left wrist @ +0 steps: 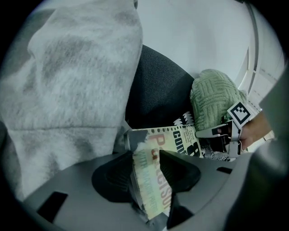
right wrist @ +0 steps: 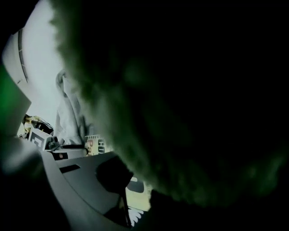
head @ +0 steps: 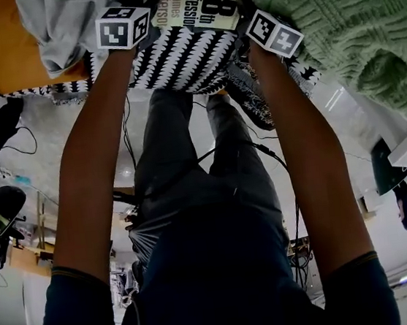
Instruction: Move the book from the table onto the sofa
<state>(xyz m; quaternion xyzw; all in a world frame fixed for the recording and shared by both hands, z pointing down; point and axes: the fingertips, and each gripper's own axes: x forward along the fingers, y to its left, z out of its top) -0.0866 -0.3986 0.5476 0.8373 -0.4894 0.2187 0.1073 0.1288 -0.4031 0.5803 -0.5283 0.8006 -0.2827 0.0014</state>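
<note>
The book (head: 198,3), a cream paperback with dark print, lies over the black-and-white zigzag sofa cover (head: 183,57) at the top of the head view. My left gripper (head: 154,13) is shut on its left edge; in the left gripper view the book (left wrist: 149,189) sits pinched between the dark pads (left wrist: 113,178). My right gripper (head: 246,14) holds the opposite edge. In the right gripper view a green knitted cushion (right wrist: 180,113) hides one jaw, and the book (right wrist: 135,198) shows beside the visible pad (right wrist: 110,173).
The green knitted cushion (head: 348,22) crowds the book's right side. A grey fleece blanket (head: 61,21) and an orange cushion (head: 6,50) lie to its left. A dark cushion (left wrist: 158,90) stands behind the book. Cables (head: 10,145) run over the floor.
</note>
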